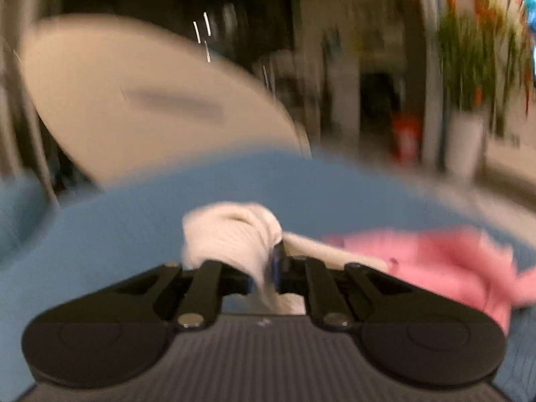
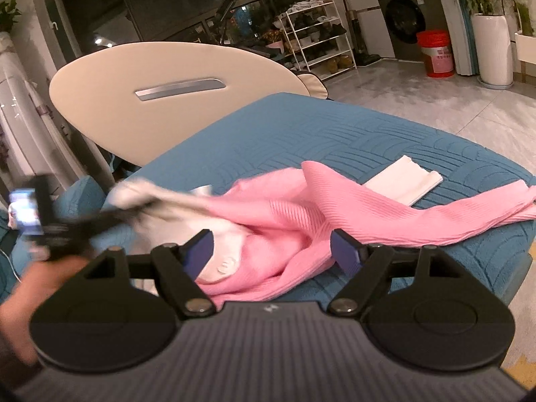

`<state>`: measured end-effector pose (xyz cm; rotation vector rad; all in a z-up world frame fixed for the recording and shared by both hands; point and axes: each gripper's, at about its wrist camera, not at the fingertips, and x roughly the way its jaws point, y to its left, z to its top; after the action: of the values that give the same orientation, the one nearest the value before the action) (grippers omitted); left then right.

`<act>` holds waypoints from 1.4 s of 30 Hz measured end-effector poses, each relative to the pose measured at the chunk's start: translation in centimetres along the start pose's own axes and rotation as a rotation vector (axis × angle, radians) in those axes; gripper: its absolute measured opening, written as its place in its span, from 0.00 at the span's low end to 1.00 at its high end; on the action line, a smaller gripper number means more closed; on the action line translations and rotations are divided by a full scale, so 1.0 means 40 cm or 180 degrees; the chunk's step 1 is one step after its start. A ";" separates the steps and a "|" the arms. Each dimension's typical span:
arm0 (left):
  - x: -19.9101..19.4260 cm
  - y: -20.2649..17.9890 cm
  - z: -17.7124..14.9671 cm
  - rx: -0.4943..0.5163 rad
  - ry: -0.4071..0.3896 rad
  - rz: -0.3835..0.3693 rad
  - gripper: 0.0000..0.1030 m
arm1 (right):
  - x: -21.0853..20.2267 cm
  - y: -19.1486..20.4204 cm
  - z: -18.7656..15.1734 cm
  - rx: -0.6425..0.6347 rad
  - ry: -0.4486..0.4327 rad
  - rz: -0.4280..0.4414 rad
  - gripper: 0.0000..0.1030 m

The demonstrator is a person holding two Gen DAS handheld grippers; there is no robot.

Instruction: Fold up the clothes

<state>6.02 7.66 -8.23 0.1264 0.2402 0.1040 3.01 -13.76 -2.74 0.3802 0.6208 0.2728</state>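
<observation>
A pink ribbed sweater [image 2: 335,207] lies rumpled on the blue quilted cushion [image 2: 318,134]. My left gripper [image 1: 268,261] is shut on a white ribbed garment [image 1: 231,234] and holds it up; the left wrist view is blurred by motion. The pink sweater [image 1: 435,258] lies to its right. In the right wrist view the left gripper [image 2: 110,214] shows as a blur at the left, with the white garment [image 2: 140,194] stretched from it over the pink sweater. My right gripper [image 2: 273,251] is open and empty just above the sweater's near part. A folded white cloth [image 2: 405,181] lies further back on the right.
A beige oval chair back [image 2: 167,100] stands behind the cushion. A shoe rack [image 2: 318,37], a washing machine [image 2: 402,23], an orange bucket [image 2: 435,53] and white plant pots [image 2: 492,50] stand at the back right on the tiled floor.
</observation>
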 end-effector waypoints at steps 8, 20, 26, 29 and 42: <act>-0.355 0.153 0.104 0.0378 -0.1322 0.1087 0.13 | 0.011 0.047 -0.029 -0.0100 0.0013 -0.0020 0.77; -0.036 0.393 -0.302 -0.0407 0.0815 0.1120 0.18 | 0.038 0.083 -0.047 -0.0196 0.0079 -0.0140 0.77; -0.044 0.436 -0.307 -0.0324 0.0746 0.0976 0.26 | 0.056 0.084 -0.047 -0.0216 0.0117 -0.0172 0.77; -0.029 0.432 -0.303 -0.0311 0.0820 0.0941 0.30 | 0.061 0.080 -0.045 -0.0185 0.0138 -0.0185 0.77; -0.052 0.352 -0.246 -0.0334 0.1011 0.0831 0.54 | 0.069 0.090 -0.054 -0.0278 0.0201 -0.0207 0.77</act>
<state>0.40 22.41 -15.28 0.0355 0.5342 0.3974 3.36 -8.96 -4.24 0.2676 0.6796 0.2496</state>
